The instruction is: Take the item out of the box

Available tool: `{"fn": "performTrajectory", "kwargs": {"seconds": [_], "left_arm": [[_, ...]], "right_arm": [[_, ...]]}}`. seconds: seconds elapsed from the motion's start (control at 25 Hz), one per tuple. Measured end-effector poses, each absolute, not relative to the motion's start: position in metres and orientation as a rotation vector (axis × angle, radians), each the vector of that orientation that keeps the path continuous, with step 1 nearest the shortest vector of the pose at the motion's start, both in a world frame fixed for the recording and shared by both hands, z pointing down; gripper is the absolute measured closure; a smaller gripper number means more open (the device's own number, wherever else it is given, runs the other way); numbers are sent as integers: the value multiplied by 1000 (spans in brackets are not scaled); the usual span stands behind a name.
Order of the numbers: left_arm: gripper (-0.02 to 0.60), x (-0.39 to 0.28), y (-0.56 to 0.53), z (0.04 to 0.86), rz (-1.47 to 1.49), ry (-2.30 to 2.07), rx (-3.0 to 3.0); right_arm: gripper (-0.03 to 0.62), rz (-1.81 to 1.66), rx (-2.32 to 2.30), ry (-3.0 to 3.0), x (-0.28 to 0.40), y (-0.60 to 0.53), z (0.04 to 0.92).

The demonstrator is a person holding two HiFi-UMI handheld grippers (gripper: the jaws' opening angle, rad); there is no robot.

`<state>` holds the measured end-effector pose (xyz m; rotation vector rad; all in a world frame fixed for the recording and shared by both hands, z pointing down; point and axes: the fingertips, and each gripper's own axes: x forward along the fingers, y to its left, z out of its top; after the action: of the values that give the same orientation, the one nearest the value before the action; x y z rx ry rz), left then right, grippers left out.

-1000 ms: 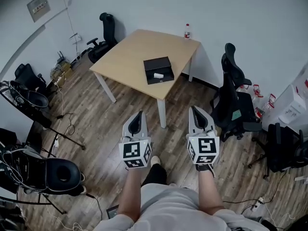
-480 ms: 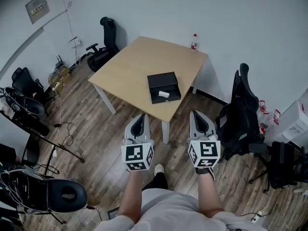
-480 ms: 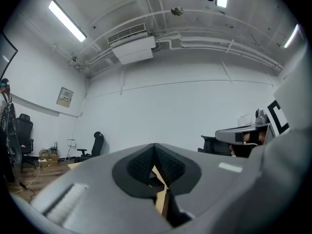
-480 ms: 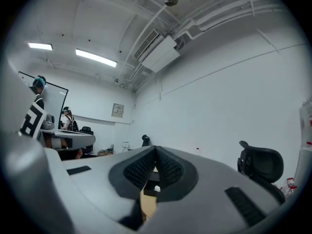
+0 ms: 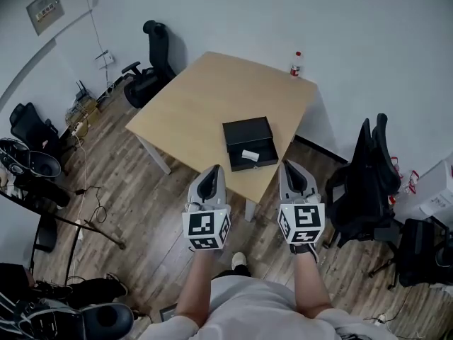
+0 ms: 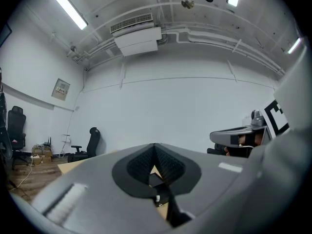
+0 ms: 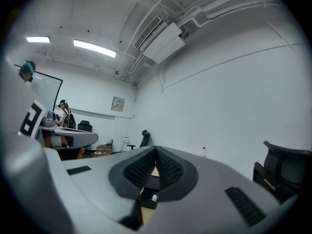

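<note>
An open black box (image 5: 249,143) lies on the light wooden table (image 5: 191,105) near its front corner. A small white item (image 5: 250,154) rests inside the box. My left gripper (image 5: 211,180) and right gripper (image 5: 292,177) are held side by side just short of the table's near edge, both shut and empty. Through the gap under the shut pads, the box (image 6: 157,180) shows in the left gripper view, and the box (image 7: 149,183) with the white item (image 7: 154,198) shows in the right gripper view.
A water bottle (image 5: 296,64) stands at the table's far corner. Black office chairs stand at the back left (image 5: 148,66) and at the right (image 5: 364,183). Cables and equipment (image 5: 35,161) crowd the wood floor at the left. White boxes (image 5: 435,193) sit at the far right.
The person has walked toward the table, so the table and box now lie closer to both grippers. Both grippers stay shut and level.
</note>
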<state>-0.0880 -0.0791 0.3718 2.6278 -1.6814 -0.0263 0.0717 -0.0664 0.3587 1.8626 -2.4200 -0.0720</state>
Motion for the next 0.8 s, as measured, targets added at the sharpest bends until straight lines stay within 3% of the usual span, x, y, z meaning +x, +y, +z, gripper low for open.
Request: {"fn": "performTrajectory", "kwargs": {"seconds": [0.4,0.8], "left_arm": [[577,-101,-177,394,-19,-1614,2613],[577,-63,-243,449,97,-1525,2633]], "right_arm": [[582,-73,1720,-2398,40,-161,380],[582,5,1535,-2463,36,-230,430]]}}
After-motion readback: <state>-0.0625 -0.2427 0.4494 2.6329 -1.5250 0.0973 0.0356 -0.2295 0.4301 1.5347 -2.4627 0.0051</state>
